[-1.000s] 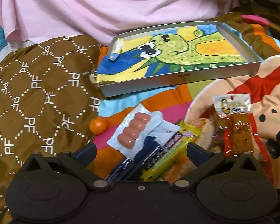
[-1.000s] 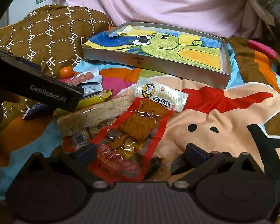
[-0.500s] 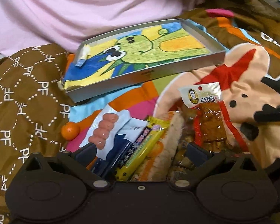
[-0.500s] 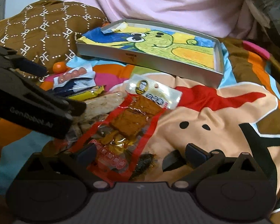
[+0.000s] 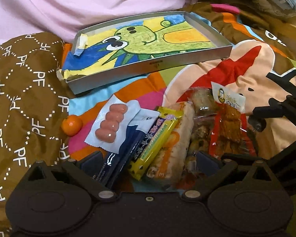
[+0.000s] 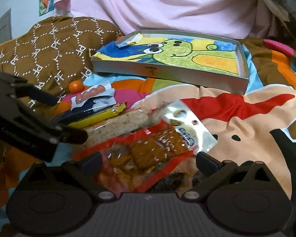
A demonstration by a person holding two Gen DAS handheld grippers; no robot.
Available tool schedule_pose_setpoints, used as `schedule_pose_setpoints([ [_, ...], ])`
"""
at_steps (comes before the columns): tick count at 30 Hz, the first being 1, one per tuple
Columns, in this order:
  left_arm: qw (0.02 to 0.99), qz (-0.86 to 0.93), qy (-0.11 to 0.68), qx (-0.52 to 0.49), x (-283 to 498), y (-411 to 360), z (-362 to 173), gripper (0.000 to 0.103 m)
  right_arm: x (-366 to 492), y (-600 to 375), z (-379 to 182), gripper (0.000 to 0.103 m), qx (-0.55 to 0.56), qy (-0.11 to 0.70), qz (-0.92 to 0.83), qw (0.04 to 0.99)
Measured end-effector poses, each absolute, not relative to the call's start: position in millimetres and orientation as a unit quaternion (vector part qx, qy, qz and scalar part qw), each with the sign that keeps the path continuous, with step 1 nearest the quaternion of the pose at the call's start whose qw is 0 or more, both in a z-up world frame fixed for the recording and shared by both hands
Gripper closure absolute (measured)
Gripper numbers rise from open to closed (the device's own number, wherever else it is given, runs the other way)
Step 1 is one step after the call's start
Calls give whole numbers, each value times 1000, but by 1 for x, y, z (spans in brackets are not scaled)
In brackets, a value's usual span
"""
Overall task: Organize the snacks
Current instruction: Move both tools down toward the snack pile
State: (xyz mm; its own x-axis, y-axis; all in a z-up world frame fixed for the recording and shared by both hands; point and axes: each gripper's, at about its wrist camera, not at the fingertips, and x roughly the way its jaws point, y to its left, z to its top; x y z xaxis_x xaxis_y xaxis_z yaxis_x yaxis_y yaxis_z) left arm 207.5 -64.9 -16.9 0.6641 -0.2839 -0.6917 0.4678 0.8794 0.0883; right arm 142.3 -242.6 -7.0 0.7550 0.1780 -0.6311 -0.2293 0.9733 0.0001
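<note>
A pile of snacks lies on a cartoon-print blanket. My left gripper [image 5: 149, 160] is open low over a dark blue packet [image 5: 126, 152], a yellow bar [image 5: 157, 140] and a rice cracker bar [image 5: 175, 150]. A pink sausage packet [image 5: 111, 122] and a small orange [image 5: 71, 124] lie just left of them. My right gripper [image 6: 149, 160] is open with the red tofu snack packet [image 6: 154, 148] lying between its fingers. The silver tray [image 5: 152, 65] with a green dinosaur drawing sits behind the pile. In the right wrist view my left gripper [image 6: 68, 118] reaches in beside the rice cracker bar [image 6: 118, 124].
A brown quilted cushion [image 5: 19, 98] with white letters bulges at the left. A person in a pink top [image 5: 88, 4] sits behind the tray. Open blanket with a bear print [image 6: 246, 130] lies right of the pile. My right gripper [image 5: 264, 114] shows at the far right.
Both grippers have closed in on the pile. My left gripper swung right over the bars. The red tofu packet now lies centred between my right gripper's fingers.
</note>
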Motion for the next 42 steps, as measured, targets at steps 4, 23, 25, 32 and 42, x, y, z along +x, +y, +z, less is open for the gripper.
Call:
schedule_pose_setpoints([
  [4,905,-200,352,132,208,-64,-16,2,144,-245,-8,0,-29,336,104,936],
  [23,905,-190,360,124,211,-68,-13,3,146,-257,-10,3,-86,388,39,917],
  [25,902,-197,363,124,209,-70,-15,3,145,-265,-7,3,-76,390,38,917],
  [32,883,-241,385,122,208,-73,-23,13,141,-284,11,1,12,361,94,928],
  [42,869,-265,404,109,222,-71,-31,26,165,-287,-2,2,123,389,111,906],
])
